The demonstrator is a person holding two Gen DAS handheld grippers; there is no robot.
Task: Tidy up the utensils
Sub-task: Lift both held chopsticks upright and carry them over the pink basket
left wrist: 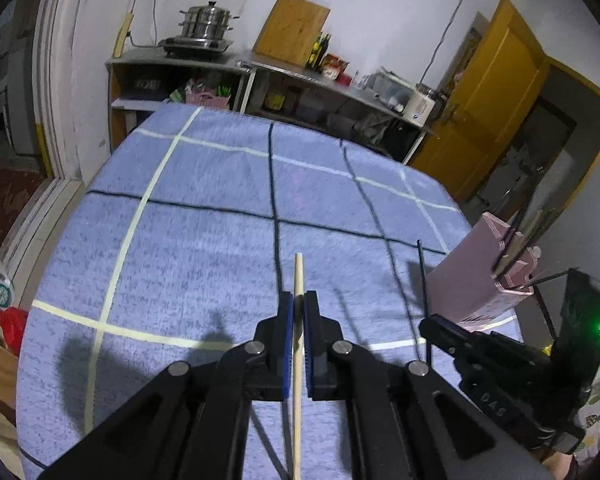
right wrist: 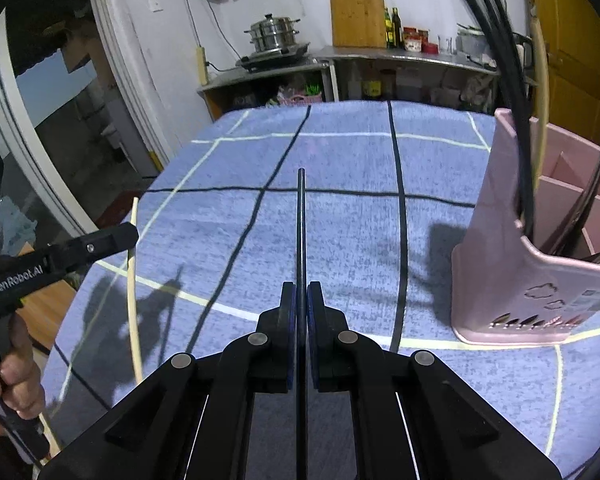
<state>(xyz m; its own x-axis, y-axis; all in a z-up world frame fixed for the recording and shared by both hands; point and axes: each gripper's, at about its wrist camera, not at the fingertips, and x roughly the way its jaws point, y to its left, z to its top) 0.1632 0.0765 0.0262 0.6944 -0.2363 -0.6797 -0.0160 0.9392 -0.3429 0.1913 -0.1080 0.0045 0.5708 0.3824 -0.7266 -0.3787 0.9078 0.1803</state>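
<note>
Left wrist view: left tool (left wrist: 299, 306), blue pads closed on a pale wooden chopstick (left wrist: 298, 280); the stick runs lengthwise between the fingers, its tip projecting forward past them and its other end trailing back toward the camera, held above the blue checked cloth (left wrist: 204, 216) covering the worktop. Right tool (left wrist: 432, 326) visible at lower right of the same view, gripping a thin black chopstick (left wrist: 422, 276) that stands up beside the pink utensil holder (left wrist: 480, 276). Right wrist view: right tool (right wrist: 301, 300), pads shut on the black chopstick (right wrist: 301, 216), which lies along the tool's axis and extends forward over the cloth (right wrist: 340, 232). Pink utensil holder (right wrist: 496, 248) stands on the cloth to the right of this tool, near but apart, with dark utensils and one pale stick upright in its divided compartments. Left tool (right wrist: 130, 234) appears at the left edge, the pale chopstick (right wrist: 131, 280) crossing it, a hand (right wrist: 16, 376) around the handle. Steel steamer pot (right wrist: 274, 34) and wooden cutting board (right wrist: 358, 14) on the far counter.
</note>
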